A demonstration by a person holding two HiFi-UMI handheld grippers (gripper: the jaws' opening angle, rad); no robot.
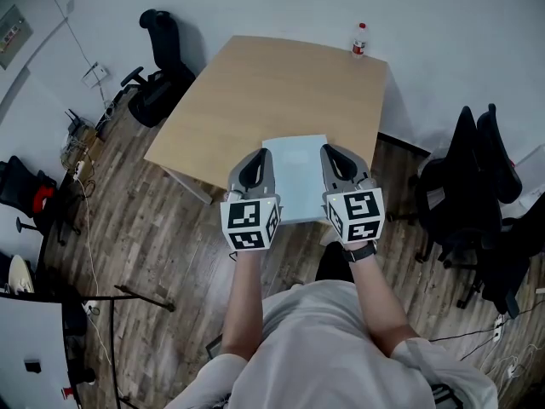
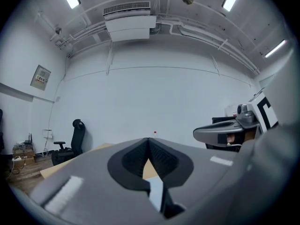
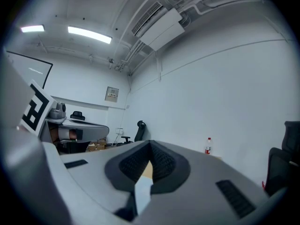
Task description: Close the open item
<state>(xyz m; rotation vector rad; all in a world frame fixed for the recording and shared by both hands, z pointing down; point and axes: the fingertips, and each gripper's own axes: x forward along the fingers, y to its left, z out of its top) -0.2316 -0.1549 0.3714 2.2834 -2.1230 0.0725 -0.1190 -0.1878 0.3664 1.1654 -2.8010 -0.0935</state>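
Note:
A flat pale rectangular item [image 1: 295, 175] lies on the wooden table [image 1: 281, 83] at its near edge; its top face is plain and I cannot tell what it is. My left gripper [image 1: 259, 155] hovers over its left edge and my right gripper [image 1: 329, 152] over its right edge. Both are held side by side and point away from me. In the left gripper view the jaws [image 2: 148, 140] meet at their tips with nothing between them. The right gripper view shows the same, the jaws [image 3: 150, 143] shut and empty. A sliver of the pale item shows low between each pair of jaws.
A bottle with a red cap [image 1: 359, 39] stands at the table's far right corner, also in the right gripper view [image 3: 207, 146]. A black office chair [image 1: 158, 60] stands left of the table, more dark chairs [image 1: 477, 186] to the right. Cables lie on the wood floor at left.

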